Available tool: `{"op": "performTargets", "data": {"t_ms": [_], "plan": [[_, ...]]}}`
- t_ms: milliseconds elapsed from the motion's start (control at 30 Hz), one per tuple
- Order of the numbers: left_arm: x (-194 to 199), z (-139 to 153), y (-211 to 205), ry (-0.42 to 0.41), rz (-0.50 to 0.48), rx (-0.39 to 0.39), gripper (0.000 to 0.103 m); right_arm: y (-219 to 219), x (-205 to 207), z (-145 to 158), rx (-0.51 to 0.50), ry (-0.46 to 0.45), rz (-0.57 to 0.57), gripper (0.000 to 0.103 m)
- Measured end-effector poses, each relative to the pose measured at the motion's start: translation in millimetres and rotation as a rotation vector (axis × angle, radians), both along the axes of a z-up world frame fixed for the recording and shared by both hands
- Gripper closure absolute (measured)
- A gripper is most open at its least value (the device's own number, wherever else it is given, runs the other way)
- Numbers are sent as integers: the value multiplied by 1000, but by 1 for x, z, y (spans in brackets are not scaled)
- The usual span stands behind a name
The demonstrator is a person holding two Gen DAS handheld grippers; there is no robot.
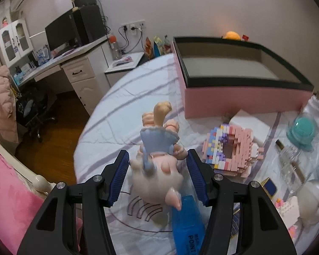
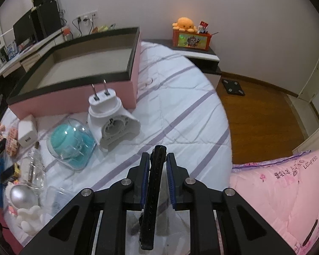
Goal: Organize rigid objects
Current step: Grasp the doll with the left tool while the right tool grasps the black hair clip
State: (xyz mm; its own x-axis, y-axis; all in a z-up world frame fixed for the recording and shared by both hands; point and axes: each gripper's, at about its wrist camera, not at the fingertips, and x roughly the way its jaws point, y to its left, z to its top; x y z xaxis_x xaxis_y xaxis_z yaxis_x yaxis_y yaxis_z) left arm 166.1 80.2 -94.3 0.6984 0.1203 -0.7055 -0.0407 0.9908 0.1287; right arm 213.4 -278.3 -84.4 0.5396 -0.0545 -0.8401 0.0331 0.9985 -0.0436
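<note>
My left gripper [image 1: 158, 173] is shut on a pink figurine in a blue dress [image 1: 159, 148], held upside down above the bed, its legs pointing at the pink storage box [image 1: 244, 97]. My right gripper [image 2: 157, 170] is shut on a flat black object [image 2: 153, 191], held edge-up between the blue pads. The box also shows in the right wrist view [image 2: 74, 97], open and empty inside. On the bed lie a pastel brick model [image 1: 231, 148], a teal device under a clear dome [image 2: 72, 142], a white plug adapter [image 2: 112, 119] and a white charger [image 2: 27, 133].
A blue pen-like tube [image 1: 187, 225] lies under the left gripper. A clear bottle [image 2: 34, 165], a silver-headed white figure [image 2: 24, 199] and small boxes lie at the bed's left. A pink quilt [image 2: 287, 195] is to the right. Wooden floor surrounds the bed.
</note>
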Motion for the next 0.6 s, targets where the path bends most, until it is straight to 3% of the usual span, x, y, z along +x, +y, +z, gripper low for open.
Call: {"op": "performTargets", "data": {"t_ms": [133,467,600], "plan": [[-11,22,2,-72,15,16,46,3,-9,20,-7,-55,4,87],[-50,76,-4,-228,1,-31,47,20,-43,83,3,-241,56,87],[-74,98,-14,-316,-14,4,47,27,-61,104,9,-315,75,87]]}}
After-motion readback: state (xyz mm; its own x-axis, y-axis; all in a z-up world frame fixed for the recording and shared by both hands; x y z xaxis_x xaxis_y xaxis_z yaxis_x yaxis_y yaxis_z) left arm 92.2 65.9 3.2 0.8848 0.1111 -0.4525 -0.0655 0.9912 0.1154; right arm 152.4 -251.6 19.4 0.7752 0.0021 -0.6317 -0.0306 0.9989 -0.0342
